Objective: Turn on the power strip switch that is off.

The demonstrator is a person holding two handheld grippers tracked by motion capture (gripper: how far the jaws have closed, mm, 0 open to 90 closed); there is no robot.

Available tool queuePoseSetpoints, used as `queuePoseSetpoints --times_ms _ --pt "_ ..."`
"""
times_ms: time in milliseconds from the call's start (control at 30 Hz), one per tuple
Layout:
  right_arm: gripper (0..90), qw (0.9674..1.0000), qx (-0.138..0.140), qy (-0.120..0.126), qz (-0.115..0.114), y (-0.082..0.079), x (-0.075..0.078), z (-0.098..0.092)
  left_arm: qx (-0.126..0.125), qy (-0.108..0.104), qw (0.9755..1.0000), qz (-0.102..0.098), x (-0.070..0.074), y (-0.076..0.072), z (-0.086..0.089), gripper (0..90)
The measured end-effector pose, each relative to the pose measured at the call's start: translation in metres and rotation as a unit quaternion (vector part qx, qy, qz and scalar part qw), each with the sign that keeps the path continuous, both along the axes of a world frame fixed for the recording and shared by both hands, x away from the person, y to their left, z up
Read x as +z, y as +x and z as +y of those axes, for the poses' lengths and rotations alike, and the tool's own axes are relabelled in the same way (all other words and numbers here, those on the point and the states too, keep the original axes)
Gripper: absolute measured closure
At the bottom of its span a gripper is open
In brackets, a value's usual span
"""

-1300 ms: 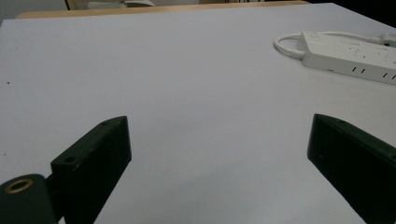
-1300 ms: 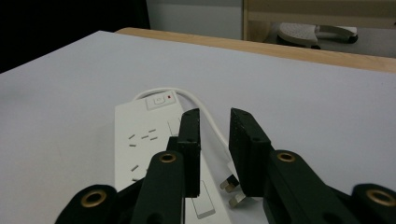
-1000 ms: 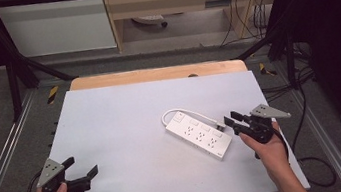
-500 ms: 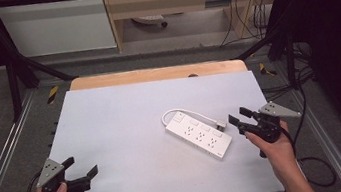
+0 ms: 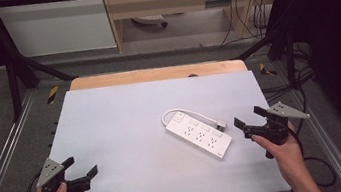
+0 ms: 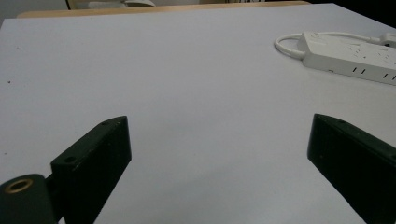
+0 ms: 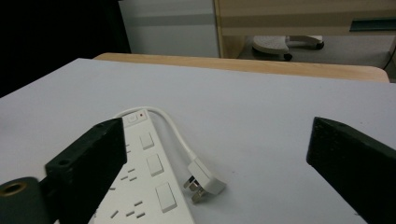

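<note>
We saw a glossy white plastic power strip (image 5: 198,135), long and flat, lying right of centre on the matte pale desk (image 5: 122,128), its cord looped to a plug (image 7: 204,184). Our right hand-held gripper (image 5: 255,120) had just been opening, nothing between its jaws, and had drawn back from the strip. The left hand-held gripper (image 5: 80,169) stayed released.

A white table (image 5: 128,132) carries one white power strip (image 5: 198,134) (cord looped, plug loose).

A white power strip (image 5: 198,134) lies on a pale grey table (image 5: 122,128), between black-jawed grippers.
</note>
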State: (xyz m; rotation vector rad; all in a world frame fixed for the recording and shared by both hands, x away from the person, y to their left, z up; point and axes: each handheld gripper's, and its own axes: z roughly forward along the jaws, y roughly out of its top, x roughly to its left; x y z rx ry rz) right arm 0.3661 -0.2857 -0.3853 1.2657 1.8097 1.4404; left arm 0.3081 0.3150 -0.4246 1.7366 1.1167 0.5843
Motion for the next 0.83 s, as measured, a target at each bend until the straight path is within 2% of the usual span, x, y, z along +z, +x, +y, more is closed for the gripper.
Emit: queuePoseSetpoints --times_ms 100,267,300,367,400,433,567,833 --pt "3.0 1.0 -0.004 -0.005 -0.003 -0.002 -0.003 -0.004 0.0 0.0 1.0 0.0 0.0 0.0 0.0 6.2" --pt "2.7 0.9998 0.005 -0.019 -0.001 -0.007 -0.014 -0.011 0.0 0.0 1.0 0.0 0.0 0.0 0.0 6.2" --pt "2.8 0.9997 0.005 -0.022 0.006 -0.009 -0.021 -0.013 0.0 0.0 1.0 0.0 0.0 0.0 0.0 6.2" --pt "2.8 0.9997 0.005 -0.023 0.012 -0.009 -0.024 -0.015 0.001 0.001 1.0 0.001 0.0 0.0 0.0 6.2" --pt "2.9 0.9994 0.004 -0.025 0.022 -0.011 -0.033 -0.016 0.0 0.001 1.0 0.001 0.0 0.0 0.0 6.2" --pt "2.9 0.9994 0.004 -0.025 0.022 -0.011 -0.033 -0.016 0.001 0.002 1.0 0.001 0.0 0.0 0.0 6.2" --pt "2.8 0.9986 0.003 -0.029 0.045 -0.013 -0.048 -0.019 0.002 0.002 1.0 0.001 0.0 0.0 0.0 6.2" --pt "3.1 0.995 0.01 -0.062 0.078 -0.015 -0.065 -0.016 0.0 0.002 1.0 0.001 0.0 0.0 0.0 6.2"
